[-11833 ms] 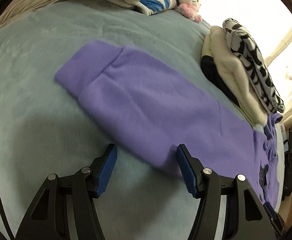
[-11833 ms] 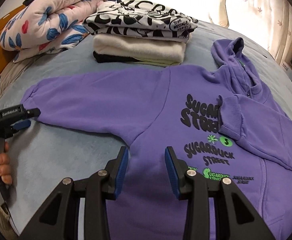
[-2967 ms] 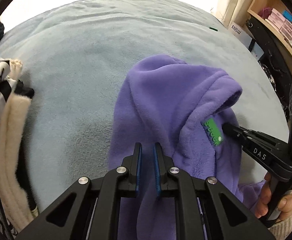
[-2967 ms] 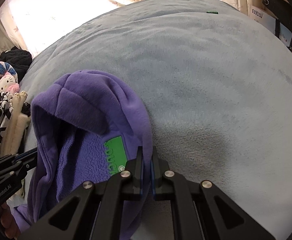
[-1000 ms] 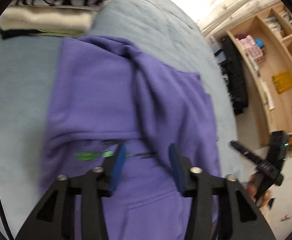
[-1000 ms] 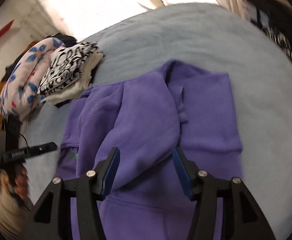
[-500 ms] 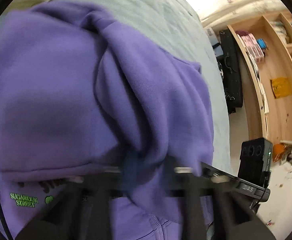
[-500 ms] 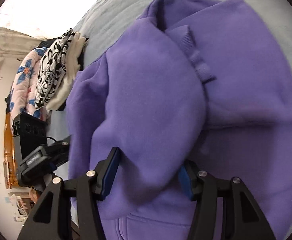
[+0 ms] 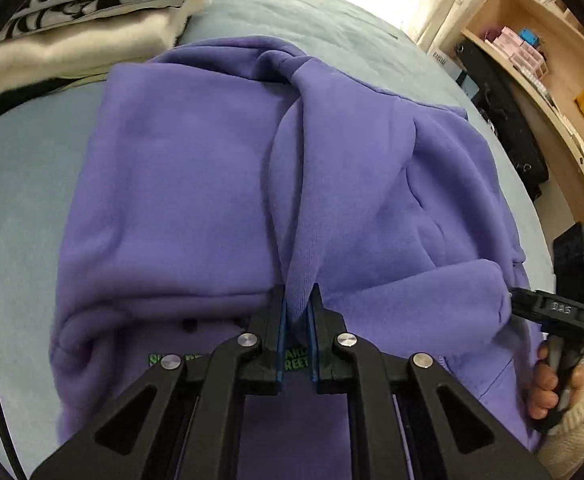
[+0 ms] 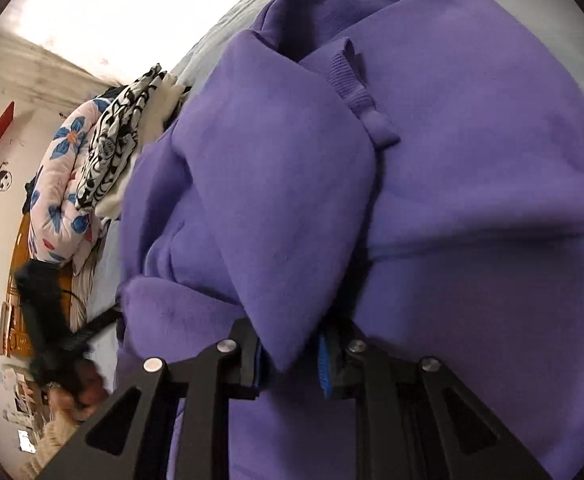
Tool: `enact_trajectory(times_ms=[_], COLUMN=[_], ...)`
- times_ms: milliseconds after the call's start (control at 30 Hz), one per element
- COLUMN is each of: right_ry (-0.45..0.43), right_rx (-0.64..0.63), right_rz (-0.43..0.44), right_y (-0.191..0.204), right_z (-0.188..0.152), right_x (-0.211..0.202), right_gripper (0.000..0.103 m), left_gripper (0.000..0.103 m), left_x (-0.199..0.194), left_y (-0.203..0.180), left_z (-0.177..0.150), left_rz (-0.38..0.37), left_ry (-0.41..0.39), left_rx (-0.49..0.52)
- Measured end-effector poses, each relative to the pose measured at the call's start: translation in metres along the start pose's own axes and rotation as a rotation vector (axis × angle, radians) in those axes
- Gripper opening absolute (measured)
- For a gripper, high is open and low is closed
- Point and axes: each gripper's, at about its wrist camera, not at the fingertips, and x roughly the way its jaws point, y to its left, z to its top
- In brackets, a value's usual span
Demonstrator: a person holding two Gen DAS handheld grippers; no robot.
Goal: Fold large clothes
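Grey-blue bed [image 9: 20, 184], purple hoodie [image 9: 196, 184] running near-to-far. My left gripper [image 9: 296, 322] clenched on hood's point; right gripper [image 10: 290, 354], jaws just closing, pinches fold alongside.

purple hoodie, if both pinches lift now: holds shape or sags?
Probably sags: the hoodie is thick fleece lying in soft rolls and creases, nothing stiff. The left hand-held gripper pinches only a narrow ridge and the right hand-held gripper one fold tip, so the rest likely hangs and the folded sleeves may slide open. Its bulk suggests moderate weight, and the fleece looks unlikely to slip.
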Motion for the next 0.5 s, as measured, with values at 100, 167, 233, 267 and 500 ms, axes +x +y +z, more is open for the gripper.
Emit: enact_trajectory(times_ms=[100, 167, 233, 267, 500], right_ry=[-0.007, -0.046, -0.100, -0.136, -0.242], right_rx=[-0.124, -0.195, -0.230, -0.241, -0.365], right_rz=[-0.164, -0.266, -0.312, -0.322, -0.285], right_y=[0.026, 0.039, 0.046, 0.048, 0.091], right_z=[-0.001, -0.001, -0.002, 0.000, -0.003], right_x=[-0.015, -0.031, -0.052, -0.063, -0.057], right_gripper=[0.038, 0.049, 0.049, 0.049, 0.048], left_gripper=[0.009, 0.014, 0.018, 0.022, 0.030], left_x=[-0.012, -0.023, -0.041, -0.050, -0.072], left_y=[-0.006, -0.011, -0.022, -0.026, -0.083], left_z=[0.005, 0.008, 0.008, 0.008, 0.013], left_rz=[-0.021, -0.007, 0.037, 0.054, -0.059], left_ry=[-0.008, -0.012, -0.040, -0.062, -0.131], left_rx=[-0.016, 0.006, 0.036, 0.047, 0.078])
